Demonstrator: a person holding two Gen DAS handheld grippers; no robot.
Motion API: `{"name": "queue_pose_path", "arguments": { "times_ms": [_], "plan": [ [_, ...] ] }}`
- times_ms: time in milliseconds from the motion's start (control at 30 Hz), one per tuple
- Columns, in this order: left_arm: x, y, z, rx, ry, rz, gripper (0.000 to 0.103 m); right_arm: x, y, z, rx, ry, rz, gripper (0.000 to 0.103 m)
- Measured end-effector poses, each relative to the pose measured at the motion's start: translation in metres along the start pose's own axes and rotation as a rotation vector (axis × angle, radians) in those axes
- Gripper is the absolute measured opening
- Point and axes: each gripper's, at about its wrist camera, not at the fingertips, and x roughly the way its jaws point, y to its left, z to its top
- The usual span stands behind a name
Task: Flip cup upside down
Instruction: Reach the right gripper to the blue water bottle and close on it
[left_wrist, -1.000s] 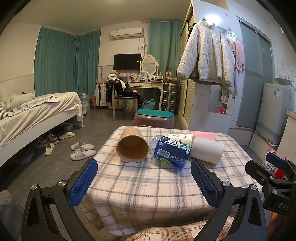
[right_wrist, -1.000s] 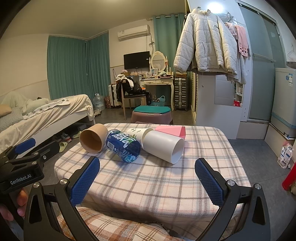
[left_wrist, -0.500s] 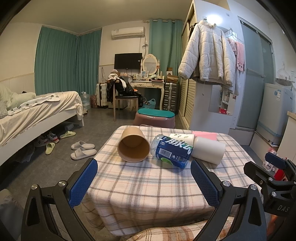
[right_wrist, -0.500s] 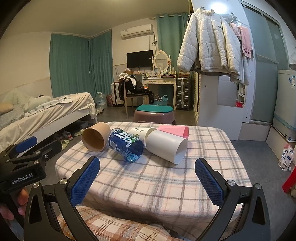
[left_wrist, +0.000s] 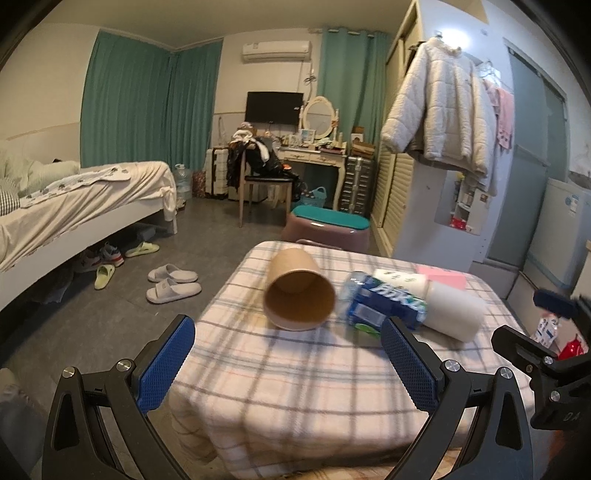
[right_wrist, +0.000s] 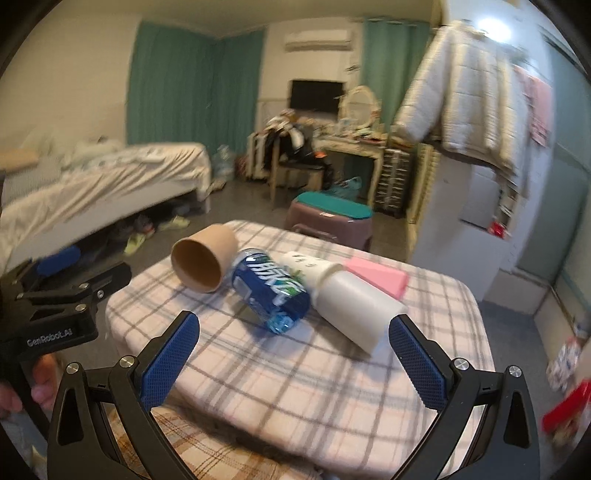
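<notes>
On the small table draped in plaid cloth (left_wrist: 303, 373), amid a bedroom, I see a brown paper cup (left_wrist: 297, 292) lying sideways, my left gripper (left_wrist: 286, 363) and right gripper (right_wrist: 295, 363) both spread wide, empty.

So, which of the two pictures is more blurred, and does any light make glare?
Right wrist view: motion blur over the room, the white jacket smeared, a bright lamp glaring above it. Left wrist view: the far room sharper, blur mainly on the brown paper cup and blue bottle; fisheye bending in both.
</notes>
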Motion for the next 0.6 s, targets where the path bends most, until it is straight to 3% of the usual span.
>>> {"name": "queue_pose_path", "arguments": {
  "times_ms": [233, 433, 600],
  "plan": [
    [0.046, 0.032, -0.002, -0.044, 0.070, 0.038, 0.103, 0.085, 0.029, 0.025, -0.219, 0.146, 0.052, 0.102],
    [0.078, 0.053, -0.007, -0.070, 0.126, 0.057, 0.103, 0.156, 0.037, 0.021, -0.308, 0.274, 0.055, 0.092],
    [0.092, 0.058, -0.011, -0.064, 0.140, 0.044, 0.103, 0.182, 0.038, 0.012, -0.359, 0.334, 0.032, 0.088]
  ]
}}
